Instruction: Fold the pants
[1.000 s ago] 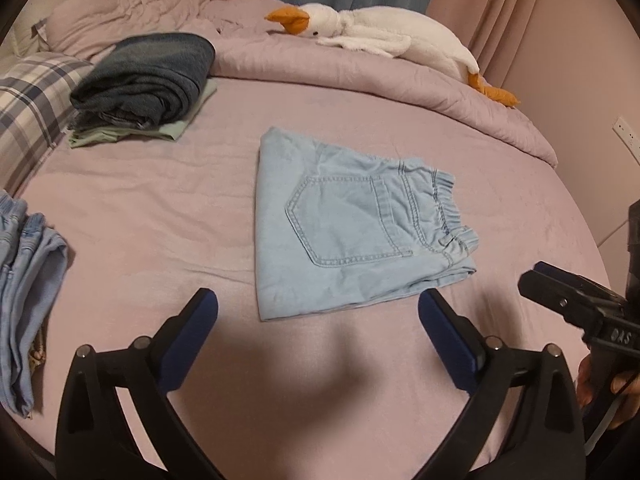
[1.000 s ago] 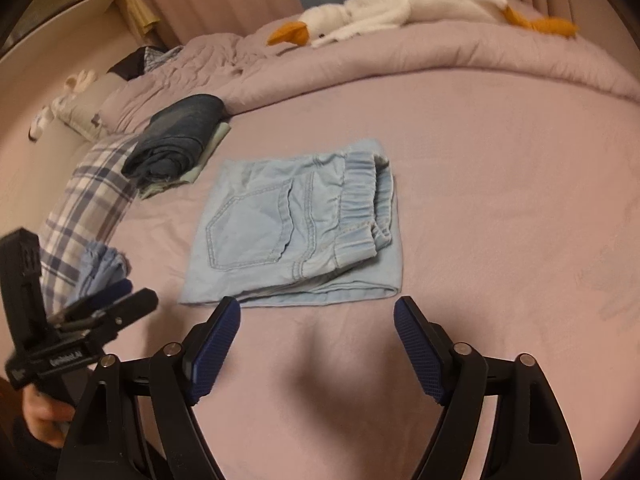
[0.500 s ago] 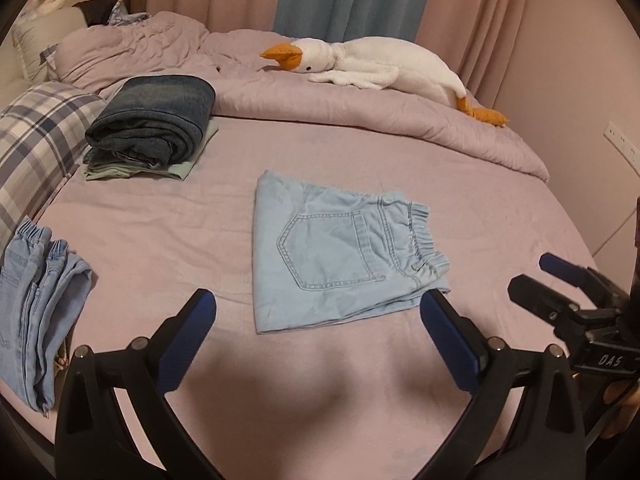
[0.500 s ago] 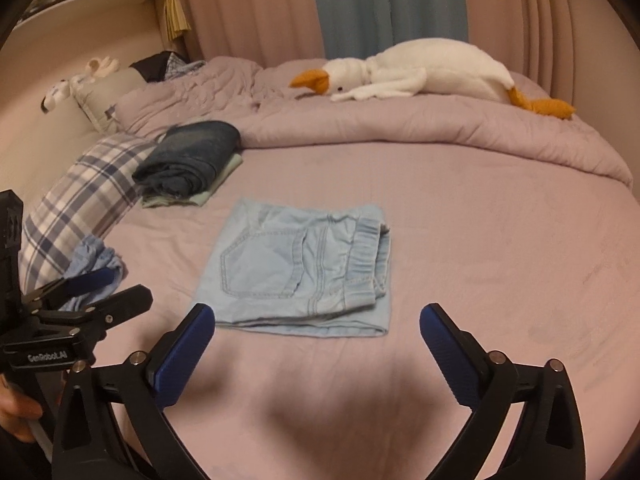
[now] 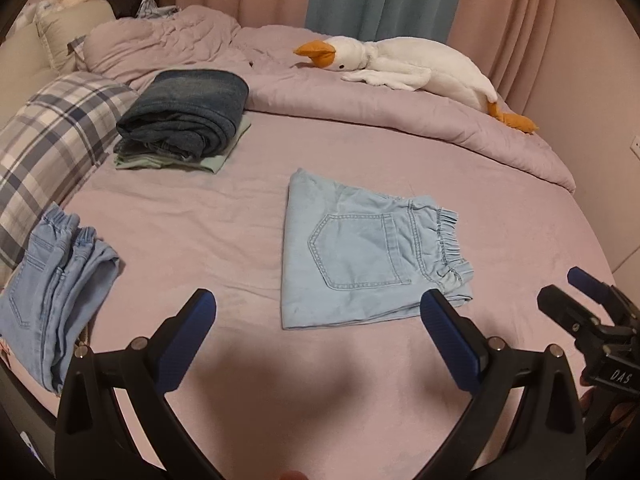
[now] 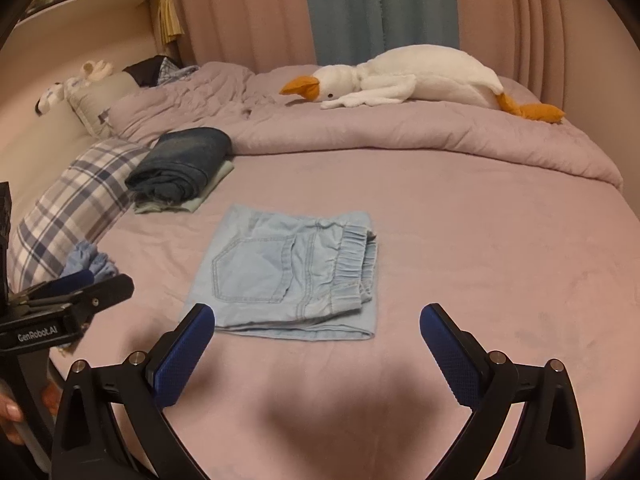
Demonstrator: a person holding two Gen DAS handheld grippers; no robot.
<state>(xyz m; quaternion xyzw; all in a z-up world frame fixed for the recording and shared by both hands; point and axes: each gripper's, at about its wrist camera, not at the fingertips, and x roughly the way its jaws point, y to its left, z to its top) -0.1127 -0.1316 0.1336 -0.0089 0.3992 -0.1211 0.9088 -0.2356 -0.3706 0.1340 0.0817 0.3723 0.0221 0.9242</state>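
Note:
Light blue denim pants (image 5: 360, 252) lie folded into a flat square on the pink bed, back pocket up, elastic waistband to the right; the right wrist view shows them too (image 6: 288, 272). My left gripper (image 5: 320, 308) hovers open above the bed just in front of the pants, nothing between its blue pads. My right gripper (image 6: 316, 320) is also open and empty, held above the near edge of the pants. Each gripper appears at the side of the other's view, the right one (image 5: 592, 304) and the left one (image 6: 80, 292).
A stack of dark folded jeans (image 5: 184, 120) on a green garment sits at the back left beside a plaid pillow (image 5: 52, 140). Another light denim pair (image 5: 52, 280) lies at the left edge. A plush goose (image 5: 408, 68) rests on the bunched duvet (image 5: 400, 120) at the back.
Both grippers have risen and drawn back from the folded pants, so more of the room shows. The right gripper's jaws have spread wider. The pants lie unmoved.

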